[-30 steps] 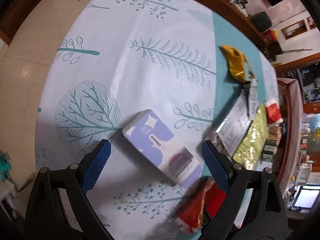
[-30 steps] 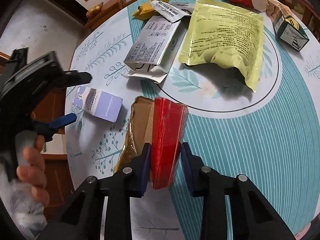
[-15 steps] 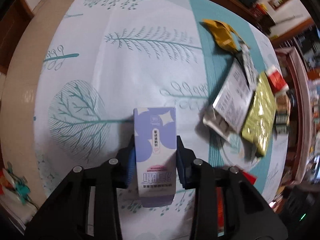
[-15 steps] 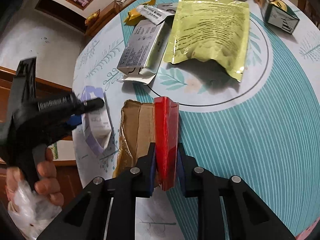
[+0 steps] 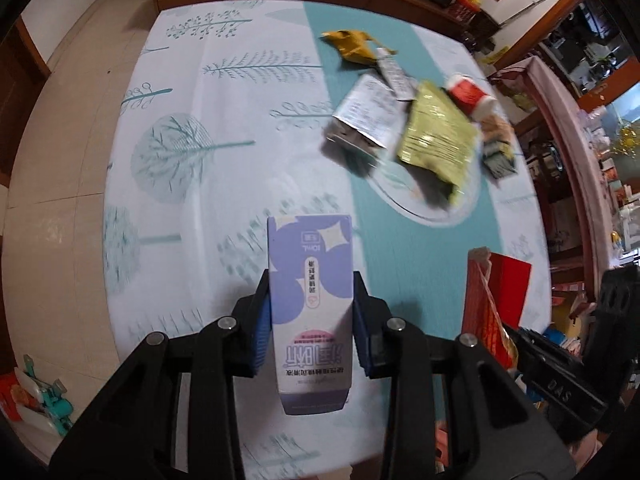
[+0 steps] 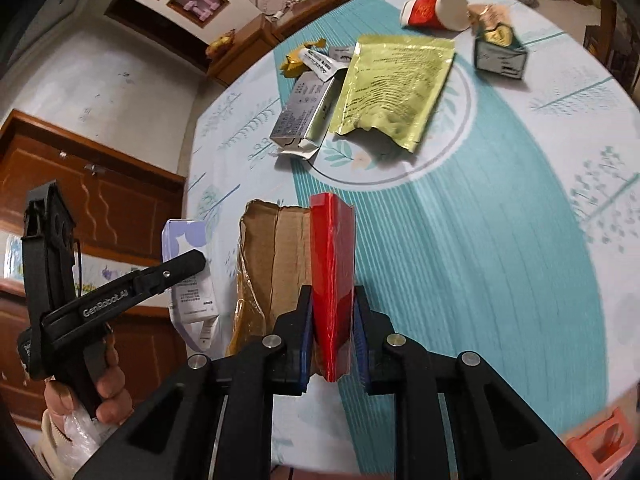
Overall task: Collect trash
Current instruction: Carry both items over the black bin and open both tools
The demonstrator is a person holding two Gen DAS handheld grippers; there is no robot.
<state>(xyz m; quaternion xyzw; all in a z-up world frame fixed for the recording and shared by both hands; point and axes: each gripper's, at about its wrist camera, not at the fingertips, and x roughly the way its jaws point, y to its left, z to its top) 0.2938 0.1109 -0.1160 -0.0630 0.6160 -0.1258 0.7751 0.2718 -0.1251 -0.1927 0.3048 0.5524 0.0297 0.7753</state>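
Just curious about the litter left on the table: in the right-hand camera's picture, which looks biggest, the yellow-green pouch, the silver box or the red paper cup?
1. yellow-green pouch, clearly the largest.
2. silver box.
3. red paper cup, smallest, though it lies farthest away, so that may shrink it.

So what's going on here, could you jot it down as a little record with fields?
Setting: round table with a tree-patterned cloth
Left gripper: shut on a purple and white carton, held off the table
Right gripper: shut on a flattened red and brown box
Left on the table: yellow-green foil pouch, silver box, red paper cup, small green box, yellow wrapper
Person: hand squeezing the left gripper's handle
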